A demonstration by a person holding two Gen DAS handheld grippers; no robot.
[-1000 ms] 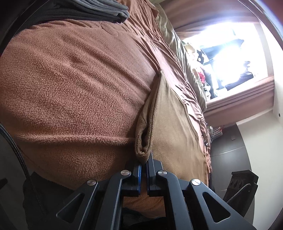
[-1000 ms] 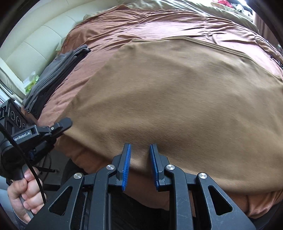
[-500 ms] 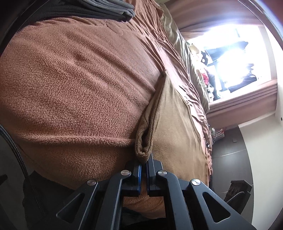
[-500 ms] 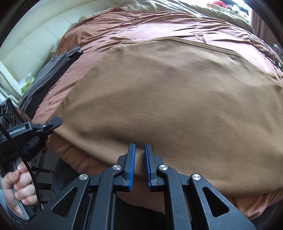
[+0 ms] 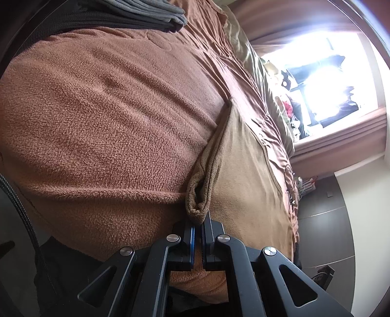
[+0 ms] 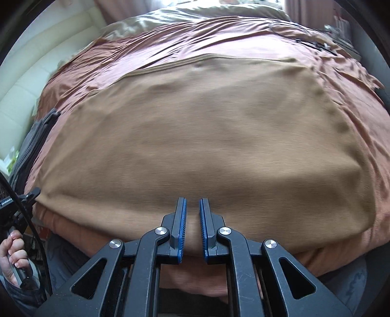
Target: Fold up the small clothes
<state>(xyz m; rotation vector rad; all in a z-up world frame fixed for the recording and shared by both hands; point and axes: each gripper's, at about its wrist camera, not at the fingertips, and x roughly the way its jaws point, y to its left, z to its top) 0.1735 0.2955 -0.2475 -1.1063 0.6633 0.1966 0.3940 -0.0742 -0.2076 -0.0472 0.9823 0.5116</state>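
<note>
A tan cloth (image 6: pixel 207 136) lies spread flat on a brown bed cover (image 6: pixel 185 41). My right gripper (image 6: pixel 192 202) is at the cloth's near edge, jaws narrowly apart with the cloth edge between them. My left gripper (image 5: pixel 200 223) is shut on the cloth's near left corner (image 5: pixel 197 204), which bunches up in a fold just ahead of the fingertips. The left gripper also shows at the far left of the right wrist view (image 6: pixel 29 195), held by a hand.
A stack of folded grey clothes (image 5: pixel 151 12) lies on the fleece blanket (image 5: pixel 109 117) far left, also in the right wrist view (image 6: pixel 31 146). A bright window (image 5: pixel 324 80) and dark floor (image 5: pixel 324 231) are beyond the bed. A cream headboard (image 6: pixel 29 80) stands left.
My right gripper closed from open to a narrow gap and lifted, bringing the cloth's near edge up. The left gripper stayed shut on the corner and moved slightly.
</note>
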